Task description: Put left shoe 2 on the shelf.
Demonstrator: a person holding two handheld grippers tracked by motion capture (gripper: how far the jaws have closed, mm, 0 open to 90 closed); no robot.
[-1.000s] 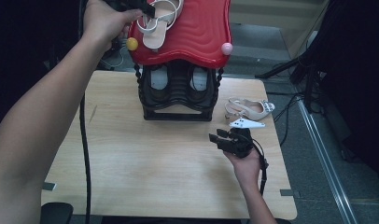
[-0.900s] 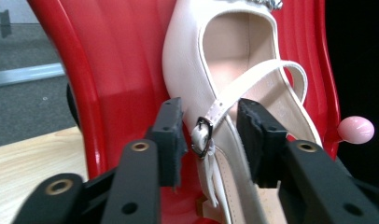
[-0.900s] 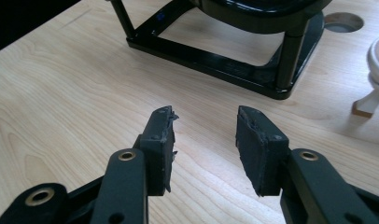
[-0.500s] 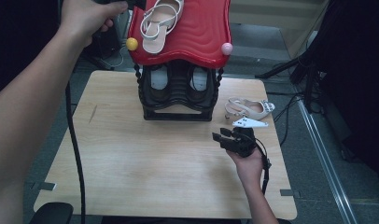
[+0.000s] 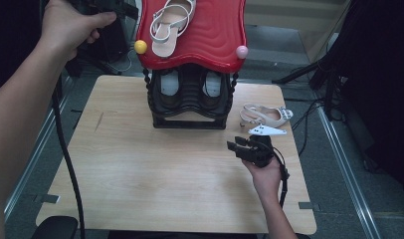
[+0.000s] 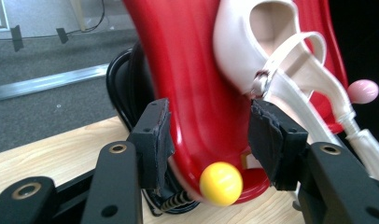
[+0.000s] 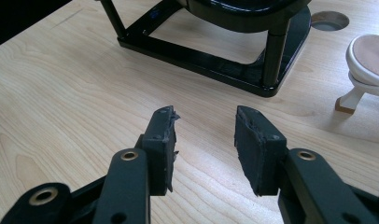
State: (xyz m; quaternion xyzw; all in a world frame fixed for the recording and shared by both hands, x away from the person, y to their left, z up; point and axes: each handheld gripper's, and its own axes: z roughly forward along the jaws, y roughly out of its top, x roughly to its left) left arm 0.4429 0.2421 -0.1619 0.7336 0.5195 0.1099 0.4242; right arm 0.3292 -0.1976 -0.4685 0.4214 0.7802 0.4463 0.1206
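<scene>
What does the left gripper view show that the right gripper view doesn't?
Left gripper view: the red top with a white sandal on it, a yellow ball, a pink ball, grey floor. Right gripper view: the rack's base frame, a table hole, a second sandal standing heel end on the table. Both: the wooden table and the black rack.

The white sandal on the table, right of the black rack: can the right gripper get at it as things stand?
Probably yes. The right gripper hangs open over bare table, with the white sandal just beyond it beside the black rack. Nothing lies between them, and the sandal's heel shows close ahead of its empty jaws.
</scene>
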